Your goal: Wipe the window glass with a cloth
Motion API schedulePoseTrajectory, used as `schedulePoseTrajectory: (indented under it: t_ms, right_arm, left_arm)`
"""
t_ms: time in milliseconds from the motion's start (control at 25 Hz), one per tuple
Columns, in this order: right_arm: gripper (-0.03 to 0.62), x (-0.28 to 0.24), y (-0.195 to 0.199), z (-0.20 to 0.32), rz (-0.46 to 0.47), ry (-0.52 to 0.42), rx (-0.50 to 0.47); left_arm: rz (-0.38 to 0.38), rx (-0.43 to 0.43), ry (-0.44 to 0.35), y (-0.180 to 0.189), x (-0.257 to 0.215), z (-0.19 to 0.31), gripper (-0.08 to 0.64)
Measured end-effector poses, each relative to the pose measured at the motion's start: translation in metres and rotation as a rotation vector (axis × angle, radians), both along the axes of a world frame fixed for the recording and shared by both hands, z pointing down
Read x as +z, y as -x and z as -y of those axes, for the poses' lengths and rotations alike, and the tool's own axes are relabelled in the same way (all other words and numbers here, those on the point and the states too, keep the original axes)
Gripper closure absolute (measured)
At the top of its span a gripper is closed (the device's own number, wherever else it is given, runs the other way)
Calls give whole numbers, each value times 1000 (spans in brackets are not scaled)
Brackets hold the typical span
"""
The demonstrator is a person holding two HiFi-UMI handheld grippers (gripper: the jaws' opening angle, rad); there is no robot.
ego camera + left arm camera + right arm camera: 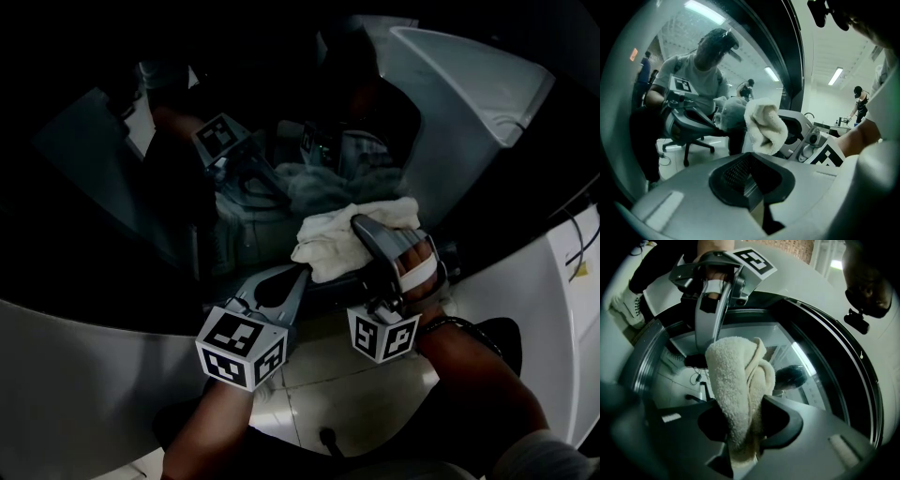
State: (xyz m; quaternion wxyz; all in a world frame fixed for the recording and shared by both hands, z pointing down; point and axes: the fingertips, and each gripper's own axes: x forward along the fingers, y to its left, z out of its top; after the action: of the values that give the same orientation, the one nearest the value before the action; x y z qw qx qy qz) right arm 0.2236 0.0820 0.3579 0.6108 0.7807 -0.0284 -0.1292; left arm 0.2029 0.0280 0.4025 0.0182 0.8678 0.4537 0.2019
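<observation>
1. Cloth (736,394), bunched and pale, is clamped between the jaws of the right gripper (740,427) and laid against the window glass (811,362).
2. The left gripper (750,183) is seen with its jaws closed together and nothing between them, just beside the cloth, on its left.
3. The glass is bounded by a dark curved rim (853,376), which is close to the cloth at the lower right in the head view.
4. Wide bare glass is seen above and left of the cloth.

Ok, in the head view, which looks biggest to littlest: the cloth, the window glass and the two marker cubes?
1. window glass
2. cloth
3. left marker cube and right marker cube: left looks bigger, but may just be nearer, so unranked.
</observation>
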Motion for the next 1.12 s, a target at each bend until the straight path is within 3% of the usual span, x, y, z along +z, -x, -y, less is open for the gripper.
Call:
schedulePoseTrajectory:
  t_ms: [1120]
  right_arm:
    - [469,23,-3,-4,90,-13,2]
  left_arm:
    - [48,18,3,-1,-1,-2,543]
